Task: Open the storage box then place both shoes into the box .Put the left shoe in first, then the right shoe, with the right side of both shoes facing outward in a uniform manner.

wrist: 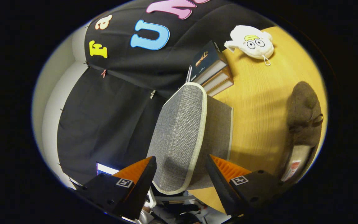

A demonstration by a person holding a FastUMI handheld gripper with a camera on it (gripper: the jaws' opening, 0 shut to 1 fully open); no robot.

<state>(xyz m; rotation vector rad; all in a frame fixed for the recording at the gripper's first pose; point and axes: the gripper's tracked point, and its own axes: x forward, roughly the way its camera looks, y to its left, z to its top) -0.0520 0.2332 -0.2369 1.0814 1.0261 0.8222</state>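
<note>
A grey fabric storage box (219,124) with a white-trimmed lid (179,133) lies on the yellow wooden table (259,102). My gripper (180,163) is open, and the near end of the lid and box sits between its fingers. One fingertip (149,165) is against the lid's top face. The other fingertip (211,165) is by the box's side wall. I cannot tell whether either presses on it. A brown shoe (303,109) lies on the table beyond the box's far side, with its pale insole (297,158) showing.
A stack of books (211,70) stands just past the far end of the box. A white plush toy (252,42) lies further along the table. Bare tabletop separates the box from the shoe.
</note>
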